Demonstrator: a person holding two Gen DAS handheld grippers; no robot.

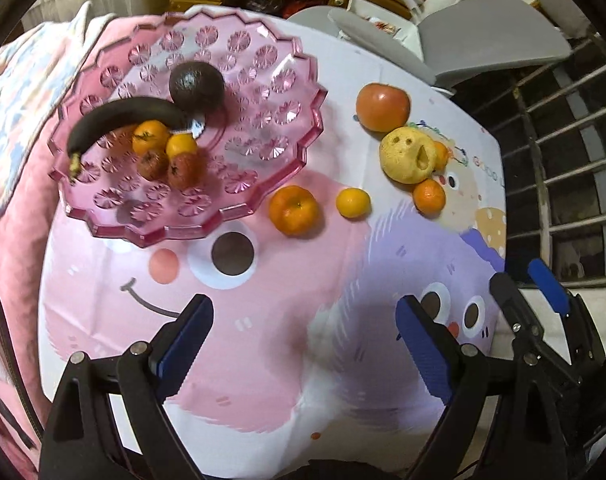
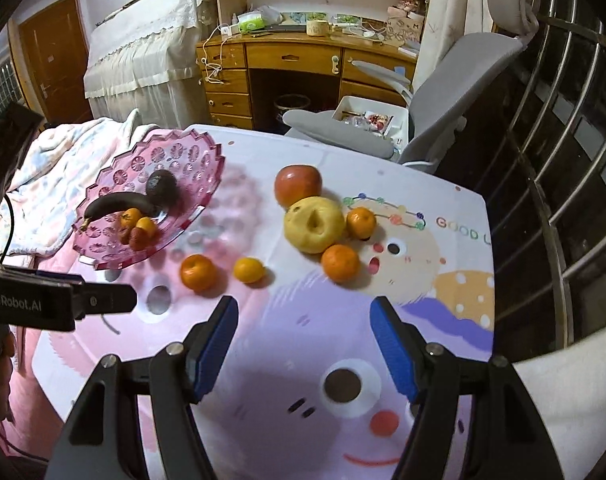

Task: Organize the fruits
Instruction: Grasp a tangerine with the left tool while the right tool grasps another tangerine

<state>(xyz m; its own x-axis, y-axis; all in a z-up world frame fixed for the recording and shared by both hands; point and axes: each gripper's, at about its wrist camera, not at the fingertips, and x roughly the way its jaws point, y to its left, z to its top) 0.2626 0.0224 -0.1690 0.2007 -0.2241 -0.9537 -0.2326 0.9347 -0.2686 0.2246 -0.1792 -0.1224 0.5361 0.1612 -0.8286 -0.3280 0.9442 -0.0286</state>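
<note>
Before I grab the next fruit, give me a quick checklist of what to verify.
1. Left gripper open and empty: ok.
2. Right gripper open and empty: ok.
3. Tray has free room: ok, its right half is bare.
4. Nearest loose fruit reachable: ok, the orange sits alone on the cloth beside the tray.
5. Nothing between the right gripper and the orange: ok.
6. Tray sits level: cannot tell, it looks tilted in the right wrist view.

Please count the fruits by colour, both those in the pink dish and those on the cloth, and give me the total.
Orange: 6
Dark, nearly black (banana, round fruit): 2
Reddish-brown, small, in the dish: 2
Red-orange, large: 1
Yellow: 1
Total: 12
</note>
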